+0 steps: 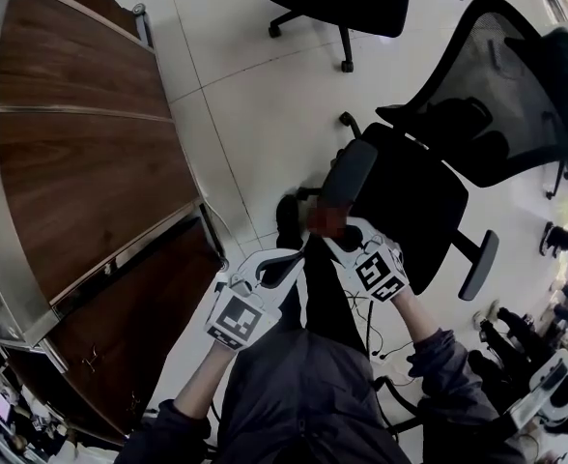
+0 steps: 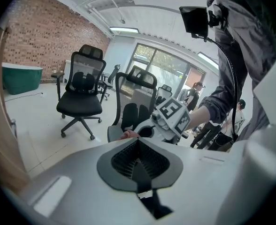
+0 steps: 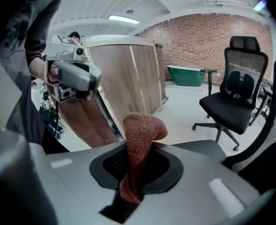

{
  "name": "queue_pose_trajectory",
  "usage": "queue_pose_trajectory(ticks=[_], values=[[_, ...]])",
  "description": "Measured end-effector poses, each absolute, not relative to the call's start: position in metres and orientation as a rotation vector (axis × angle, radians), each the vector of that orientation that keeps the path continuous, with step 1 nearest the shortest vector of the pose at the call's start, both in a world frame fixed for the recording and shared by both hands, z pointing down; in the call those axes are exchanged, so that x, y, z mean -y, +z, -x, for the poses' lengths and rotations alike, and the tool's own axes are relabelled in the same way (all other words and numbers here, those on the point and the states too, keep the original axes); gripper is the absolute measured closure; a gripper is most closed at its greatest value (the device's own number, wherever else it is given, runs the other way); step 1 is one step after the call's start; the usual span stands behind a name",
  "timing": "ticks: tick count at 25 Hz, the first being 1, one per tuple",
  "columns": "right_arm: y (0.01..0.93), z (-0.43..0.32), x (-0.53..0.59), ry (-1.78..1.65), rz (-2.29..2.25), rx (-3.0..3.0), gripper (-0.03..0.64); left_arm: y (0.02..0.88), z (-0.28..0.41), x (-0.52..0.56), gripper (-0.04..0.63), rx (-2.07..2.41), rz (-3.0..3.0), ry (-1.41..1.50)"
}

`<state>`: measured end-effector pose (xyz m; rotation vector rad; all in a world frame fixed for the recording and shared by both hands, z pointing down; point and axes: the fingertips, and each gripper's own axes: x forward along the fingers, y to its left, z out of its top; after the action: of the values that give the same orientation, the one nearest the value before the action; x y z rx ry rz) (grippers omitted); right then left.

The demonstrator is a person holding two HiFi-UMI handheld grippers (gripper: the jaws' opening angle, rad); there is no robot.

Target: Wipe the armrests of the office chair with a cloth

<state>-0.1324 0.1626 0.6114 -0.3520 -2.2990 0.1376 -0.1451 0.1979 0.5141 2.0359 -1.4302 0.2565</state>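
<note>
Tiled floor [image 1: 255, 104], wooden table [image 1: 81, 162] left; right claw [image 3: 135, 172] clamps cloth [image 3: 140, 135] by armrest [image 1: 350, 172]; left claw [image 2: 140, 165] closed, empty.

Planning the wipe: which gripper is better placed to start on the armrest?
Right. The right gripper is shut on the cloth and close to the near armrest; the left gripper is shut, empty and farther off.

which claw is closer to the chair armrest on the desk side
Right. The right claw, shut on the cloth, is at the near end of that armrest. The left claw is shut and empty, further back and to the armrest's left.
</note>
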Motion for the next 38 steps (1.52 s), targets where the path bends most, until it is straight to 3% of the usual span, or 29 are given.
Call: queue_pose_trajectory(ticks=[7, 21, 34, 38], values=[[0.612, 0.128, -0.186, 0.176, 0.382, 2.297, 0.561, 0.516, 0.145, -0.199, 0.58, 1.41, -2.05, 0.263], [0.643, 0.162, 0.007, 0.177, -0.065, 2.309, 0.561, 0.519, 0.146, -0.211, 0.58, 1.396, -2.049, 0.276], [0.611, 0.106, -0.16, 0.318, 0.225, 2.311, 0.561, 0.523, 0.148, -0.208, 0.58, 1.384, -2.046, 0.274], [0.616, 0.088, -0.157, 0.437, 0.12, 2.317, 0.561, 0.523, 0.148, -0.206, 0.58, 1.38, -2.046, 0.278]])
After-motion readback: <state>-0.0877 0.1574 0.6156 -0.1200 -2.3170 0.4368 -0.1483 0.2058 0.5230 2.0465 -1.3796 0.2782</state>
